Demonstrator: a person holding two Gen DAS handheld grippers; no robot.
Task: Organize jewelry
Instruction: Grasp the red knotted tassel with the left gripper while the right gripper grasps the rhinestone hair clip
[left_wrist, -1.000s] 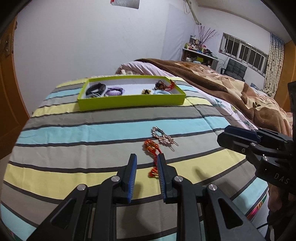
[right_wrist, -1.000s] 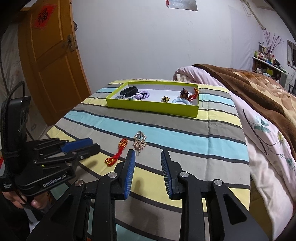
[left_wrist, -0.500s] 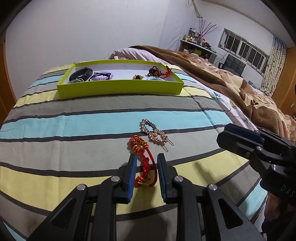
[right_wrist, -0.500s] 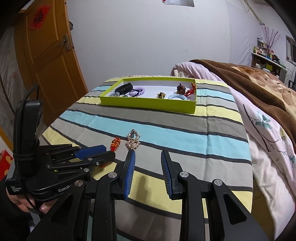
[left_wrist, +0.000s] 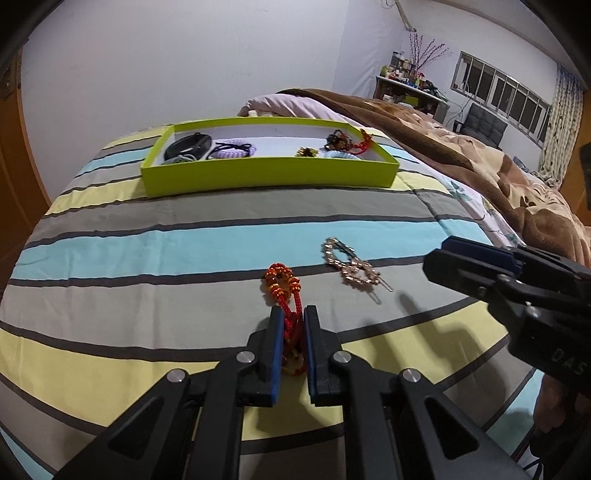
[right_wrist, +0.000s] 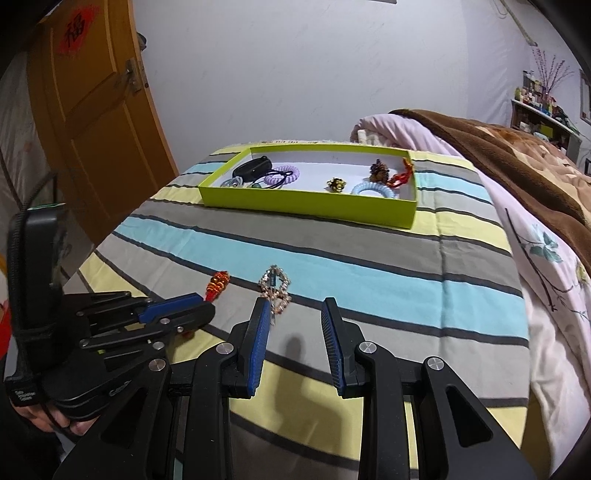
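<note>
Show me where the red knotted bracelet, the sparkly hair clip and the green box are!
red knotted bracelet (left_wrist: 281, 281), left wrist view, its beaded loop.
sparkly hair clip (right_wrist: 275, 288), right wrist view, its jewelled middle.
green box (left_wrist: 269, 175), left wrist view, its front wall.

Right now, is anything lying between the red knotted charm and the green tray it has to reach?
Nothing visible does. The red knotted charm sits between the closing pads of the left hand-held gripper; only bare striped bedspread lies between it and the green tray. The gold hair clip lies off to the right.
</note>
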